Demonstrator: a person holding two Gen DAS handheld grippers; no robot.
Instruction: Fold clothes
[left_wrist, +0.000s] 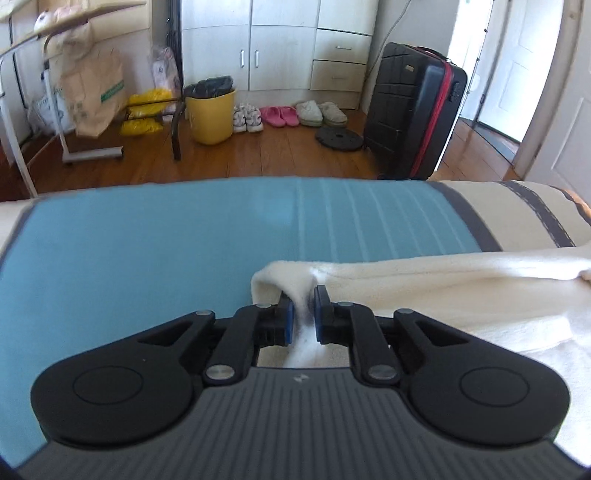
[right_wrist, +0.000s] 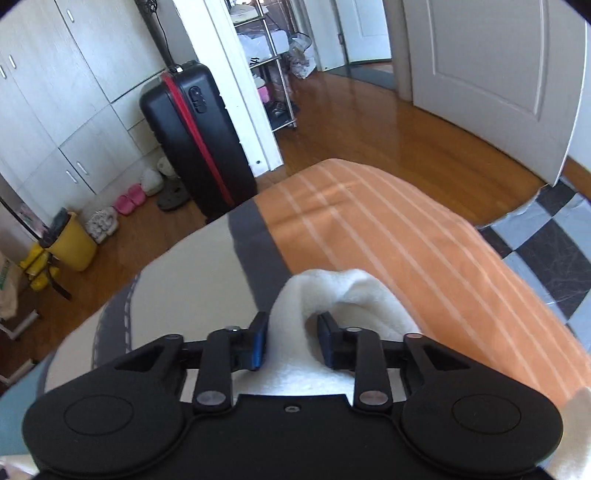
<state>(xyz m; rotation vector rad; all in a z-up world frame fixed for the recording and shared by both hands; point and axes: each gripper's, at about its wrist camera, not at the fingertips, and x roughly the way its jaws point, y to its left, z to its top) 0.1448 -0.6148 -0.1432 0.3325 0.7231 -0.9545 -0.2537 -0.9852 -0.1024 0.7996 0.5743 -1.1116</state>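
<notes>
A cream fleece garment (left_wrist: 443, 288) lies across the striped bedspread (left_wrist: 147, 258), stretching to the right in the left wrist view. My left gripper (left_wrist: 303, 314) is shut on a pinched fold at the garment's left end, with fabric draped over the left finger. In the right wrist view, my right gripper (right_wrist: 291, 341) holds a bunched end of the same garment (right_wrist: 332, 295) between its blue pads (right_wrist: 258, 347), just above the bedspread's orange part (right_wrist: 388, 240). The jaws stand fairly wide around the thick cloth.
The bed's far edge drops to a wooden floor (left_wrist: 258, 155). Beyond it stand a black suitcase (left_wrist: 413, 107), a yellow bin (left_wrist: 212, 114), several shoes (left_wrist: 291, 114), white cabinets (left_wrist: 277, 44) and a wheeled table (left_wrist: 55, 92). An open white door (right_wrist: 498, 74) is at the right.
</notes>
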